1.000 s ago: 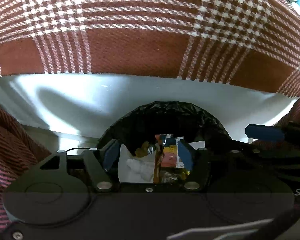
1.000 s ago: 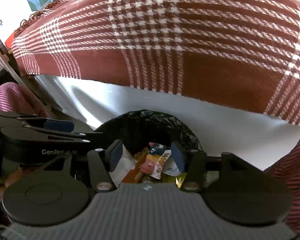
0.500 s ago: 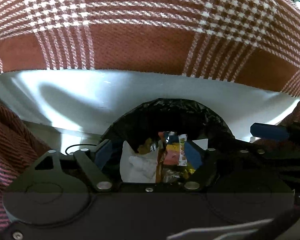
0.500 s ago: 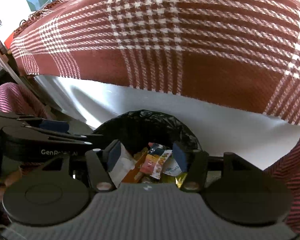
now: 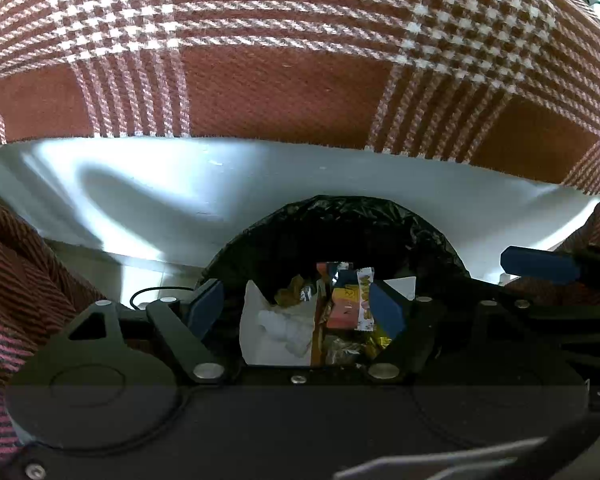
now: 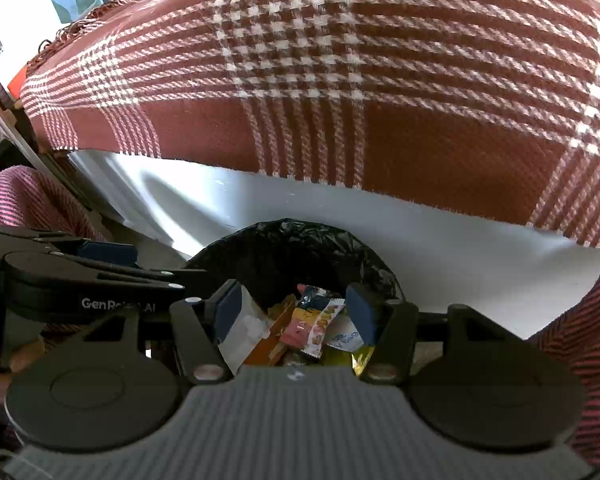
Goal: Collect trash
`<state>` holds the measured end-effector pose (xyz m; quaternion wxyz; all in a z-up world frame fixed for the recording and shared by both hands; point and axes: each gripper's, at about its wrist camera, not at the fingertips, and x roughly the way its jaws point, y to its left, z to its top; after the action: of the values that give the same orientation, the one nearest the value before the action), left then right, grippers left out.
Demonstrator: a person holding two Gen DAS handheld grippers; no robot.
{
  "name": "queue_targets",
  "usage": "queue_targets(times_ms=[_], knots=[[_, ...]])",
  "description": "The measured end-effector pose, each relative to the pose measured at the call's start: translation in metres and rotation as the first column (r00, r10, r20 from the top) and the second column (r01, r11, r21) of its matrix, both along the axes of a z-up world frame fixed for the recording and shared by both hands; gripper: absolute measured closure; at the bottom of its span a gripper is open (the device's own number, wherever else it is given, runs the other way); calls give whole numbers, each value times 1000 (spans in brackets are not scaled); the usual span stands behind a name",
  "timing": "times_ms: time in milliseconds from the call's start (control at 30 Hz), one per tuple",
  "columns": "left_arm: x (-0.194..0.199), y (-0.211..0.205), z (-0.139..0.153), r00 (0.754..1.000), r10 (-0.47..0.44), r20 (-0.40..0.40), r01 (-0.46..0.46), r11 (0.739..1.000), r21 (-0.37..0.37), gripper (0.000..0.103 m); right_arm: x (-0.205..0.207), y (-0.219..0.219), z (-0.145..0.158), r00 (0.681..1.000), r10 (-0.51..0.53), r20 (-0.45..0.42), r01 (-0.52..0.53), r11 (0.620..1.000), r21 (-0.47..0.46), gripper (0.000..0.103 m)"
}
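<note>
Both tools hang over the bin (image 5: pixel 340 220) — round, lined with crinkled glossy black film — below the edge of the woven plaid cloth (image 5: pixel 284 80). Left gripper (image 5: pixel 300 308): jaws just widened, nothing gripped. Right gripper (image 6: pixel 296 312): wide, empty. The trash (image 6: pixel 312 328) — crumpled tissue, foil wrappers — lies inside the bin.
</note>
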<state>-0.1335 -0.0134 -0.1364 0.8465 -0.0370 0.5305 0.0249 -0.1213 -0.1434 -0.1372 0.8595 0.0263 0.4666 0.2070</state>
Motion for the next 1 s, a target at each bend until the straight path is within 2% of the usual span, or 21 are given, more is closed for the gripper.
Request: queue_targets(times_ms=[1000], knots=[[2, -1, -4, 1000, 5, -17, -5, 1000, -2, 25, 0, 1, -1, 1000, 0, 0, 0, 1000, -1, 32]])
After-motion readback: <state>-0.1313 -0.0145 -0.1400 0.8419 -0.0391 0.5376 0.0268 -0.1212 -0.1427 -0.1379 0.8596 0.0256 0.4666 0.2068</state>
